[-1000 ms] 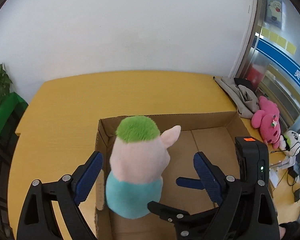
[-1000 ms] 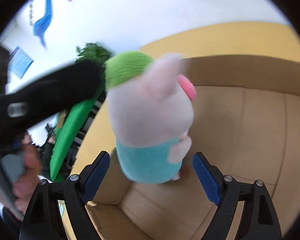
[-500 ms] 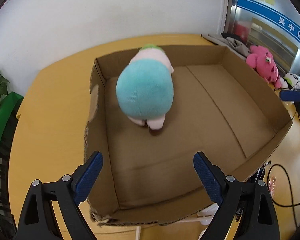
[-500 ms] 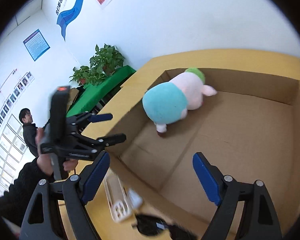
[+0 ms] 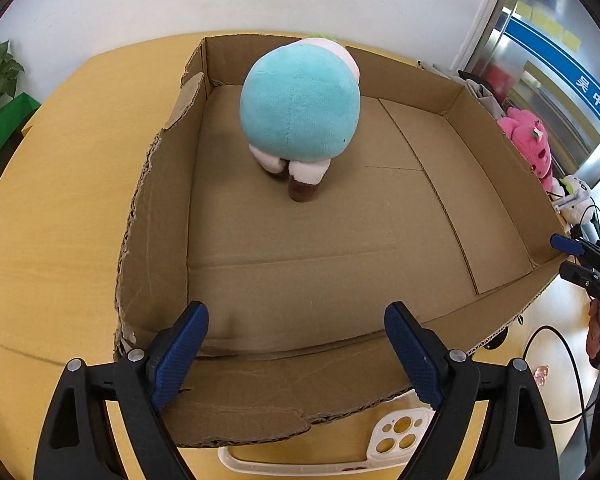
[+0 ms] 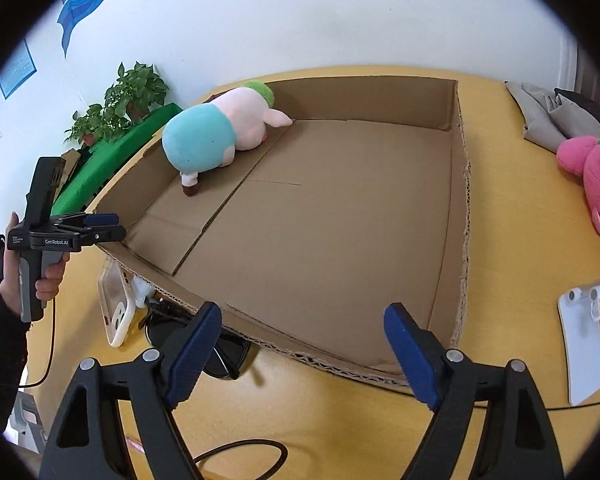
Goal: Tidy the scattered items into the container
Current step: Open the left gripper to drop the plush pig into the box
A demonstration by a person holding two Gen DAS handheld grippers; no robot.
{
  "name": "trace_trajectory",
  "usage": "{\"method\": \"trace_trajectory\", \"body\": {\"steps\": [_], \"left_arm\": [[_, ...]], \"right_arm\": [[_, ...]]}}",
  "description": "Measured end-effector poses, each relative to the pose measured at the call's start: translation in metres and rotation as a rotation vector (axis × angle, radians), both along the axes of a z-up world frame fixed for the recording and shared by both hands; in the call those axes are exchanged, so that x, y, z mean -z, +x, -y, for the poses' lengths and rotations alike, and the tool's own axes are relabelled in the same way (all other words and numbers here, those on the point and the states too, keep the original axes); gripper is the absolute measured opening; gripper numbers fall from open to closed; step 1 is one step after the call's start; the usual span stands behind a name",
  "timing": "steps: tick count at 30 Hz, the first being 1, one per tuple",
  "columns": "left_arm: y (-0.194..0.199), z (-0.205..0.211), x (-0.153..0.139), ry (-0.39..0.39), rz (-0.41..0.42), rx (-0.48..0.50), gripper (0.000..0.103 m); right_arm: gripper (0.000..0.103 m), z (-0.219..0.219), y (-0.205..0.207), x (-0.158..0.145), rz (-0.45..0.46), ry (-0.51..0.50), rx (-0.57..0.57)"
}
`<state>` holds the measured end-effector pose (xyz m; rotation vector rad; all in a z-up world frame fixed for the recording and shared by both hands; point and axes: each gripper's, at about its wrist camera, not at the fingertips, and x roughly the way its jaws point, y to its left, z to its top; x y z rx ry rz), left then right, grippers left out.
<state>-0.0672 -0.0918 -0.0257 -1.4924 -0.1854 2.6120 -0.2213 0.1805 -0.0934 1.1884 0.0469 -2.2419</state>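
Plush toy in the box, both tongs empty

The plush toy (image 5: 300, 116) lies face down near a far corner of the cardboard box (image 5: 496, 148), well ahead of the left tongs (image 5: 296, 344), whose jaws gape wide over the near wall. The right tongs (image 6: 302, 350), also spread and empty, hover at another edge, the toy far off.

We see a pig plush toy (image 5: 299, 112) lying in the cardboard box (image 5: 152, 216) at its eleven o'clock corner, phone case (image 5: 396, 436) at six o'clock outside, strawberry plush (image 5: 526, 142) at two o'clock on the table (image 5: 60, 184).
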Motion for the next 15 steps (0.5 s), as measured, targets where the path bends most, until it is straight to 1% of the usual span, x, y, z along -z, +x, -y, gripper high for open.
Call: {"method": "trace_trajectory", "body": {"steps": [4, 6, 9, 11, 13, 15], "left_arm": [[0.015, -0.004, 0.001, -0.004, 0.002, -0.009, 0.092], [0.021, -0.006, 0.000, -0.008, 0.001, -0.012, 0.092], [0.029, -0.011, -0.002, -0.032, -0.022, -0.028, 0.092], [0.038, -0.017, -0.010, -0.080, -0.067, -0.060, 0.092], [0.057, -0.027, -0.026, -0.134, -0.166, -0.096, 0.093], [0.076, -0.044, -0.041, -0.188, -0.262, -0.106, 0.097]], "right_arm": [[0.084, 0.012, -0.003, 0.005, -0.011, -0.033, -0.008], [0.084, 0.026, -0.016, 0.019, -0.015, -0.044, -0.019], [0.085, 0.035, -0.014, 0.020, -0.021, -0.047, -0.030], [0.085, 0.039, -0.016, 0.018, -0.034, -0.040, -0.032], [0.085, 0.047, -0.017, 0.018, -0.058, -0.035, -0.017], [0.085, 0.056, -0.020, 0.017, -0.110, -0.046, 0.005]]}}
